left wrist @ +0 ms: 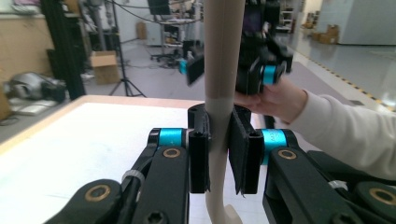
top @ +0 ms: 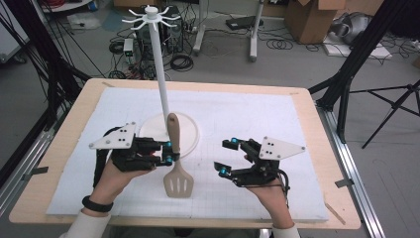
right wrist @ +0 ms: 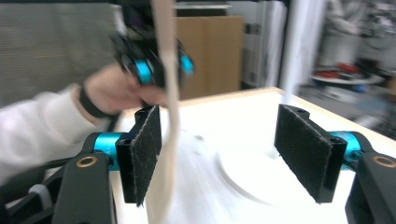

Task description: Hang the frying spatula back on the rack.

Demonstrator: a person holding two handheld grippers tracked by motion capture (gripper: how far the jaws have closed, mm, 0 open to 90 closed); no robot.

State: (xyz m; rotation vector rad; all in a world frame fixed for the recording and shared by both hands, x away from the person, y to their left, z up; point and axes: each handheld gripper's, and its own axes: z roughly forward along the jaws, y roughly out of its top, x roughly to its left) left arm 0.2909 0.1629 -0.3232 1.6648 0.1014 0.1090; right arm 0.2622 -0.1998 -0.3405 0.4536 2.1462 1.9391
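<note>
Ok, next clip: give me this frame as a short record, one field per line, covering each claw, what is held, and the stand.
left claw: shut on the spatula handle
spatula: beige, slotted blade toward the person, handle toward the stand
right claw: open, holding nothing, to the right of the spatula
hook stand: white pole on a round base, hooks at the top, nothing hanging on them
surface: white mat on a wooden table

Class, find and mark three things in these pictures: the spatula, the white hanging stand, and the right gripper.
spatula (top: 178, 184), high view, on its slotted blade.
white hanging stand (top: 161, 82), high view, on its upright pole.
right gripper (top: 226, 157), high view, midway between its open fingertips.
</note>
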